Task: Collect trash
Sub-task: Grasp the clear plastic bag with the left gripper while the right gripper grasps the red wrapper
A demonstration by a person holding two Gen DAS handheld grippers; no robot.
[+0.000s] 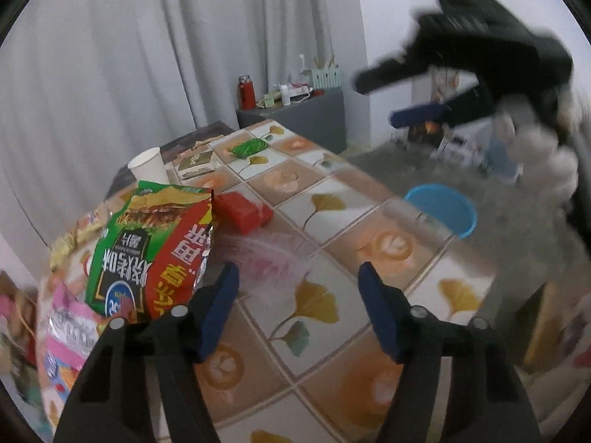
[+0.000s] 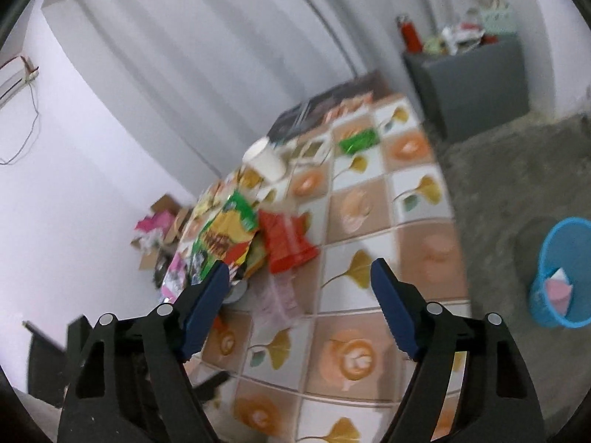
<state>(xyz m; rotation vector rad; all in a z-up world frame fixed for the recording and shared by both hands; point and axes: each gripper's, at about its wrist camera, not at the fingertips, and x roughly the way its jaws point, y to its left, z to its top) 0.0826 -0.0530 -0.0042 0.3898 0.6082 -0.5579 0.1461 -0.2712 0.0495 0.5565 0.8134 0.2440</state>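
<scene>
A table (image 1: 332,229) with a tiled leaf-pattern cloth carries the trash. On it are a green and red chip bag (image 1: 147,251) (image 2: 225,236), a red packet (image 1: 240,212) (image 2: 288,243), a white paper cup (image 1: 147,166) (image 2: 264,164), a green wrapper (image 1: 249,147) (image 2: 358,140) and a thin clear wrapper (image 1: 273,258) (image 2: 277,299). My left gripper (image 1: 297,277) hovers open over the clear wrapper, beside the chip bag, without touching either. My right gripper (image 2: 300,277) (image 1: 380,98) is open and empty above the table's right side.
A blue waste bin (image 1: 443,214) (image 2: 561,277) stands on the grey carpet right of the table, with pink and white paper inside. A grey cabinet (image 1: 306,118) (image 2: 476,81) with a red flask stands behind. More packets and a dark book lie at the table's far end.
</scene>
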